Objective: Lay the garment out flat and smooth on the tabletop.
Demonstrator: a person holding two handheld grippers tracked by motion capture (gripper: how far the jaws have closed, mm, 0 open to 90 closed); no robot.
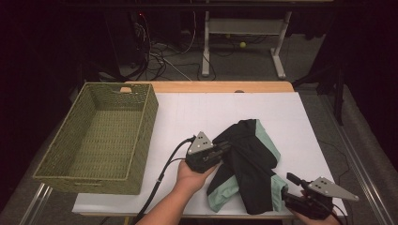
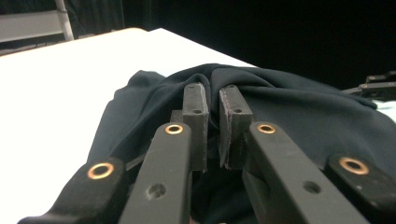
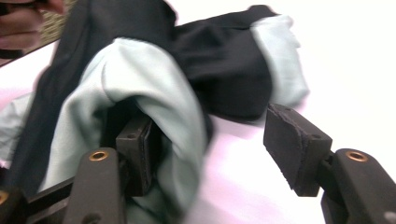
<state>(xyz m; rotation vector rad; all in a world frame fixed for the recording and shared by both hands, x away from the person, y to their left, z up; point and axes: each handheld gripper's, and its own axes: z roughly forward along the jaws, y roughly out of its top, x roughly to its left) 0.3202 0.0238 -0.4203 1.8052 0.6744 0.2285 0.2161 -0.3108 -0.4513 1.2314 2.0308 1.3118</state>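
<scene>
Since the garment (image 1: 248,164) needs handling, the left gripper (image 1: 224,149) pinches its nine-o'clock fold while the right gripper (image 1: 287,186) gapes at five o'clock.

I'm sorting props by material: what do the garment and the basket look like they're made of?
The garment looks like soft, thin knit fabric, matte black with pale mint-green panels; it drapes and puckers into folds where the left gripper pinches it. The basket looks like woven rattan or paper cord, olive-green and matte; a tight weave shows on its walls and floor. The exact fibres can't be told.
</scene>
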